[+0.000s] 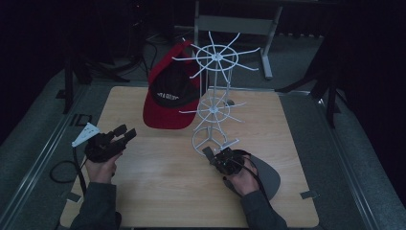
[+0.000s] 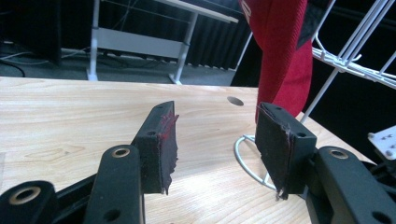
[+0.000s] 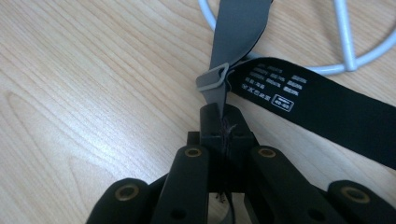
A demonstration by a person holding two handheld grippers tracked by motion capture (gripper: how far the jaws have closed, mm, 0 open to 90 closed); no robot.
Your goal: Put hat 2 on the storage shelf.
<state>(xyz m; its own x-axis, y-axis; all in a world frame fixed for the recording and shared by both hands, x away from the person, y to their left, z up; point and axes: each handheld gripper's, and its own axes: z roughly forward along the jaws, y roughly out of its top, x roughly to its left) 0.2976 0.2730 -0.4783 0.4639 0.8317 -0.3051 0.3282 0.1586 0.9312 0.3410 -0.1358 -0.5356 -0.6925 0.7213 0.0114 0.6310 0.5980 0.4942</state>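
Grey cap [image 1: 268, 176] with a stiff rounded brim is lying at the near right of the pale wooden tabletop [image 1: 158, 177], partly under the person's right hand [image 1: 242, 179] and just beside the ring base of the white wire hat stand [image 1: 213, 108]. The tabletop is sitting in a dim room (dark curtains behind, grey floor around), with a light metal table frame [image 1: 239, 24] standing farther back.

In the right gripper view the cap's flat grey fabric strap [image 3: 238, 32] is running up from the jaws, passing through a small grey slider buckle [image 3: 212, 79], and a black inner band printed with small white lettering [image 3: 327, 102] is stretching off to the right across the wood. The right gripper [image 3: 223, 122] is pinching that strap, its jaws pressed together on the fabric.

The left gripper [image 2: 217, 144] is resting over the near left of the table with its jaws spread and nothing between the frayed pads.

A red baseball cap with a black front panel [image 1: 167, 96] is hanging on the stand, its brim drooping to the wood.
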